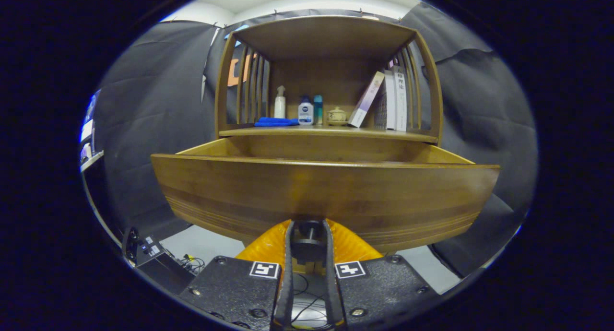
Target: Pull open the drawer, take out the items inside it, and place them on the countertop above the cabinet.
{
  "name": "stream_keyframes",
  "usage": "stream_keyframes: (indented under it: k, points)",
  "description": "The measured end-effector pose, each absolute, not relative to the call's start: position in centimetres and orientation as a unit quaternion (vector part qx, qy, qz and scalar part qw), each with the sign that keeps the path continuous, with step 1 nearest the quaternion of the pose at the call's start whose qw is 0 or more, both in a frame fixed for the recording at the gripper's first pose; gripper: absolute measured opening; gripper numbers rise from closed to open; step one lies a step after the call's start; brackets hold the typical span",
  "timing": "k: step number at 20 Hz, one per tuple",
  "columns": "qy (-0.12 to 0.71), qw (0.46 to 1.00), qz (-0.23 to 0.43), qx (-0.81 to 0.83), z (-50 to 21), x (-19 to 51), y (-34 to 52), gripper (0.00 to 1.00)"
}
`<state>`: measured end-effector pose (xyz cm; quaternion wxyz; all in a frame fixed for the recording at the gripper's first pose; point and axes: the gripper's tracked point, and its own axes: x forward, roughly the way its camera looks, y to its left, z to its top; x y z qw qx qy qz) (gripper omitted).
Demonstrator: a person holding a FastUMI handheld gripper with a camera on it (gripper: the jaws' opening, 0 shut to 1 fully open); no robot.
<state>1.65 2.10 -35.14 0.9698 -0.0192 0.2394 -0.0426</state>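
We have the gripper (308, 240) closed on the dark knob (308, 236) at the bottom middle of the drawer (326, 192), a finger pressing it from each side. The drawer stands pulled out toward us, its wide front running crosswise just ahead of the fingers. Its open top lies above and beyond the fingertips, and from this low angle we cannot see what lies inside. The countertop (331, 132) sits higher and farther back, carrying bottles (305, 111), a blue cloth (276, 122), a small jar (336, 115) and books (391, 100). We judge the tool level and pointed straight at the front; next it must let go and rise over the rim.
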Motion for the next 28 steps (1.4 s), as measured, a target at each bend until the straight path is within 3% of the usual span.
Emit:
stream_keyframes:
  k: [7,11,15,17,28]
  points:
    - [0.263,0.964,-0.031,-0.038,-35.2,0.4,3.0,0.3]
    - [0.296,0.954,-0.018,-0.032,-33.9,-0.9,3.5,0.46]
    - [0.334,0.94,0.072,-0.008,-30.7,-1.8,6.1,0.71]
    - [0.336,0.938,0.081,0.003,-28.4,-1.2,5.8,0.76]
    - [0.409,0.905,0.106,0.042,-24.6,4.2,6.0,0.82]
